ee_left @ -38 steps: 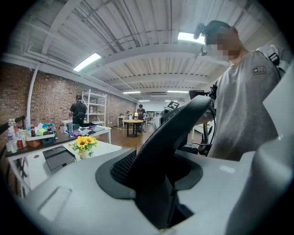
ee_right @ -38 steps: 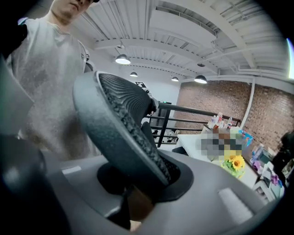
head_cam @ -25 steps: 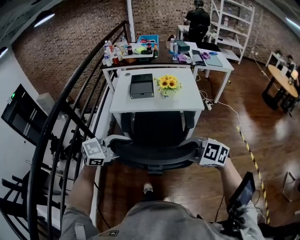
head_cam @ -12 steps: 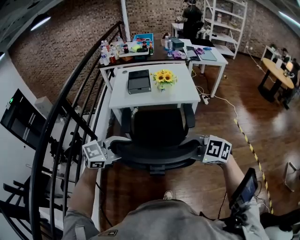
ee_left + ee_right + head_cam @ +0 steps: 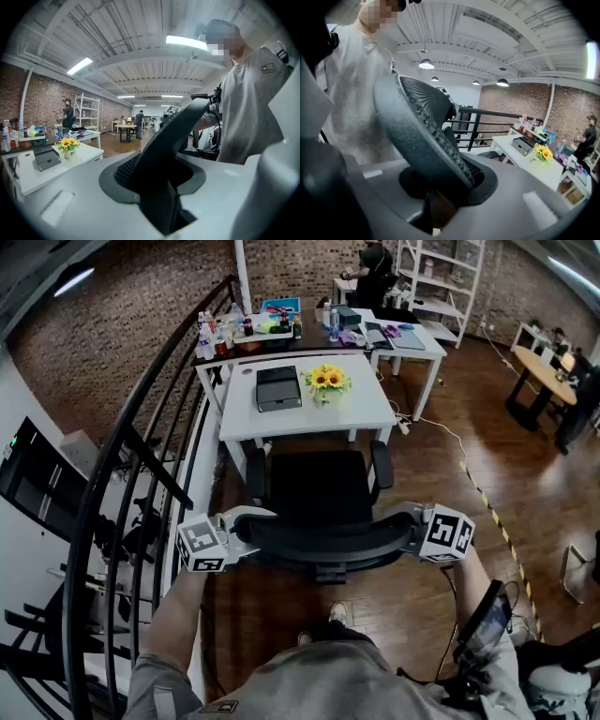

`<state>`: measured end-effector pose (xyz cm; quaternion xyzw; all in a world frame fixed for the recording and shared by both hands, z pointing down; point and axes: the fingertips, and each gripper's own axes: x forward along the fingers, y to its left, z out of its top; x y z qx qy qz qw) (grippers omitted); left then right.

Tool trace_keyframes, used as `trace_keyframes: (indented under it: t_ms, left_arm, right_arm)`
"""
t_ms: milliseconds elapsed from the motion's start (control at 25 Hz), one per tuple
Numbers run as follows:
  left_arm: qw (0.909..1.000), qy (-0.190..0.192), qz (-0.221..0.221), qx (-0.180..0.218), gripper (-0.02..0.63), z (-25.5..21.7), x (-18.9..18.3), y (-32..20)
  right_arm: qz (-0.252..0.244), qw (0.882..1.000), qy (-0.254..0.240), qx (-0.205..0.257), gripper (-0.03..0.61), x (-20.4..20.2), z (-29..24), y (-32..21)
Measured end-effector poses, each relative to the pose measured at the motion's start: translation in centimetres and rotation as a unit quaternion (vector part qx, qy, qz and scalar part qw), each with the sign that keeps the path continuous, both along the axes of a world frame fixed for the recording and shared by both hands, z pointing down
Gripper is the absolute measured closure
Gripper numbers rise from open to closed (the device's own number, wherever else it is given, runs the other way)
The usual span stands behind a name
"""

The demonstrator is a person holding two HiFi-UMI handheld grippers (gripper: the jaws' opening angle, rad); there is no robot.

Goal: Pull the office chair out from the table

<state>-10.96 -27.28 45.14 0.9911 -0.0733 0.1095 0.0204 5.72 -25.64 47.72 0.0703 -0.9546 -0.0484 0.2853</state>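
Observation:
A black office chair [image 5: 319,486] stands in front of the white table [image 5: 375,418], its seat just outside the table's near edge. My left gripper [image 5: 246,526] is shut on the left end of the chair's curved backrest [image 5: 323,538], and my right gripper [image 5: 408,526] is shut on the right end. In the left gripper view the backrest's edge [image 5: 173,136] runs up from between the jaws of the left gripper [image 5: 159,187]. The right gripper view shows the meshed backrest [image 5: 422,126] clamped in the right gripper [image 5: 440,187].
A black stair railing [image 5: 141,456] runs close along the left. On the table lie a black box [image 5: 278,388] and a pot of sunflowers [image 5: 324,381]. A cluttered second table [image 5: 281,329] stands behind. Striped floor tape [image 5: 487,512] runs at the right. My shoe [image 5: 337,613] is behind the chair.
The chair has rolled back out from under the table toward me, with both grippers still on its backrest. Its seat and armrests now show outside the table's edge.

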Motion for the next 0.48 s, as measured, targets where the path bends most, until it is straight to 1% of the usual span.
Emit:
trace_keyframes:
  t_ms: [280,480]
  left_arm:
    - [0.9998,0.012,0.016,-0.003,0.471,-0.4,0.3,4.3]
    - [0.9997,0.016,0.016,-0.007,0.471,-0.4,0.6,6.9]
  right_arm:
    - [0.002,1.000,0.001,-0.019,0.477,0.4,-0.1,4.2]
    - [-0.003,1.000,-0.001,-0.021,0.480,0.7,-0.1,7.1]
